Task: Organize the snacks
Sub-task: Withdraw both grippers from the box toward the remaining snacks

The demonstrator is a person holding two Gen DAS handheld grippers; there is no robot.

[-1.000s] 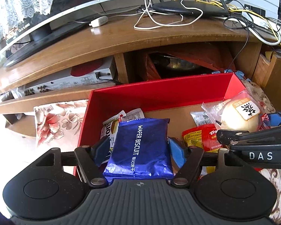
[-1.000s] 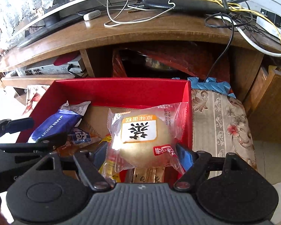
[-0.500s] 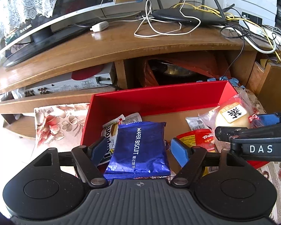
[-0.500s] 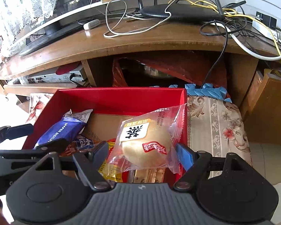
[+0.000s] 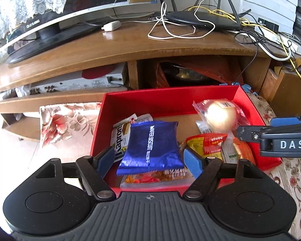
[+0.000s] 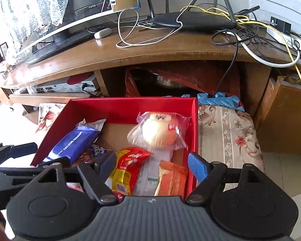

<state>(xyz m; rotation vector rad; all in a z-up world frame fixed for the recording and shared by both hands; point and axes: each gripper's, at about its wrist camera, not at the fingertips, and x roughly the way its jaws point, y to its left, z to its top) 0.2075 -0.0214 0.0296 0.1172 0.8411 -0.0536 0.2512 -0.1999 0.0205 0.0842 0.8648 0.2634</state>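
A red box holds several snack packets. A blue wafer biscuit pack lies on the left pile inside it. A bun in clear wrap lies blurred at the box's back right. My left gripper is open above the box's front edge, clear of the blue pack. My right gripper is open and empty above a red packet and an orange packet. The right gripper also shows in the left wrist view.
A wooden TV stand rises behind the box, with a monitor, a router and tangled cables. A floral cushion lies right of the box and floral cloth to its left.
Both grippers opened and pulled back and up. The blue pack dropped onto the pile in the box. The bun left the right gripper and fell to the box's back right.
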